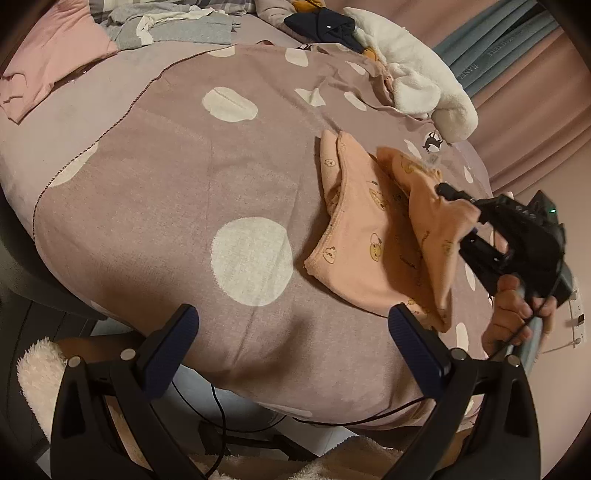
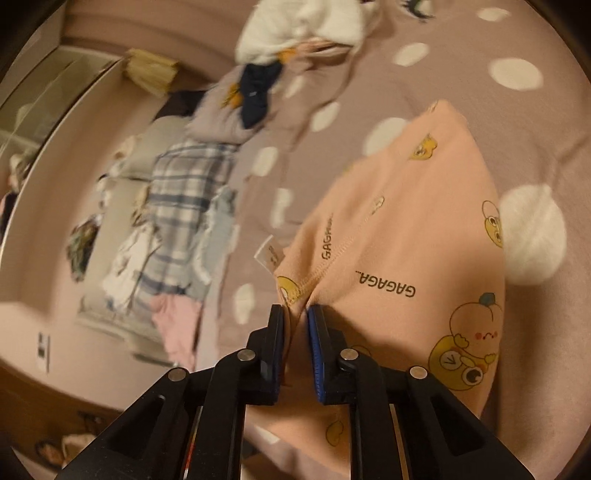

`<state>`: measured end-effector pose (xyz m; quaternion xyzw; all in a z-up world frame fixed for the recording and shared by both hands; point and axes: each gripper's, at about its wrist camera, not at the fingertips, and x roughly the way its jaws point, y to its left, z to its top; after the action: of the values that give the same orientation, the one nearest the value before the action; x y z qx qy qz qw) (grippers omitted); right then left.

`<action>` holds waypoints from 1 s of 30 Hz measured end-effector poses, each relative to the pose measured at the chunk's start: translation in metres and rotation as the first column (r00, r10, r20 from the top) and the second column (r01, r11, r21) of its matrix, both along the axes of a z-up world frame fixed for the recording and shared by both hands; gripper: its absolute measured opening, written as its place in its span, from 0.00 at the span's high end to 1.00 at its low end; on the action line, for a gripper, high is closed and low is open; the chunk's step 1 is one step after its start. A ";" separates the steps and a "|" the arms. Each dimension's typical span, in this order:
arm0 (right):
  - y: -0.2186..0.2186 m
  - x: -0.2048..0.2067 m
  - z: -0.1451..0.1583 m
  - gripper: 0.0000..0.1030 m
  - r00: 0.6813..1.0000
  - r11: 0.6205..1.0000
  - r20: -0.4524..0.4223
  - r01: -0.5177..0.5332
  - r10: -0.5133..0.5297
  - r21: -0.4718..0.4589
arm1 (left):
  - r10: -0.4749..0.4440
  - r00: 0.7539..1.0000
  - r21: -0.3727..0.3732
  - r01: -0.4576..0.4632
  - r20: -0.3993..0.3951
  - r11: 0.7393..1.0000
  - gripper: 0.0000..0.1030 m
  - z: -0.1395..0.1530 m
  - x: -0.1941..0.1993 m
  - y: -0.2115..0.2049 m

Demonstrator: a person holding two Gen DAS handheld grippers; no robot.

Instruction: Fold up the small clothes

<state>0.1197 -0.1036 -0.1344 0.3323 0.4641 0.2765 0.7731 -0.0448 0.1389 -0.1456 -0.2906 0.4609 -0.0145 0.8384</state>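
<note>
A small peach garment printed with cartoon animals lies on the mauve bedspread with white spots. My right gripper is shut on a seamed edge of the peach garment, and a fold of cloth is pinched between its blue pads. In the left wrist view the right gripper lifts one corner of the cloth off the bed, a hand gripping its handle. My left gripper hovers above the bed's near edge, left of the garment, open with nothing between its fingers.
White fleece and a dark navy garment are heaped at the far right of the bed. Grey clothes and a pink pillow lie at the back left. A cable hangs below the bed's edge.
</note>
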 end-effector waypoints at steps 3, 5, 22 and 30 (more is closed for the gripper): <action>0.016 -0.003 0.009 0.87 0.998 0.998 0.040 -0.056 0.055 0.008 | 0.002 1.000 0.001 -0.002 -0.004 1.000 0.01 -0.001 0.000 0.000; 0.029 -0.004 0.013 0.93 0.992 0.993 0.056 -0.113 0.111 0.031 | -0.002 1.000 0.004 0.002 -0.005 1.000 0.01 -0.001 -0.001 0.000; 0.051 0.005 -0.019 0.40 0.990 0.956 -0.038 -0.144 0.139 -0.257 | -0.027 0.999 0.003 0.027 -0.038 1.000 0.01 -0.009 -0.001 -0.007; 0.057 0.001 -0.029 0.87 0.996 0.948 -0.009 -0.088 0.089 -0.306 | -0.035 0.999 0.037 0.036 -0.026 0.999 0.01 -0.008 -0.008 -0.008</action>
<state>0.1207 -0.0465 -0.1631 0.1869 0.5139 0.2365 0.8032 -0.0528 0.1306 -0.1536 -0.2665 0.4768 -0.0172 0.8374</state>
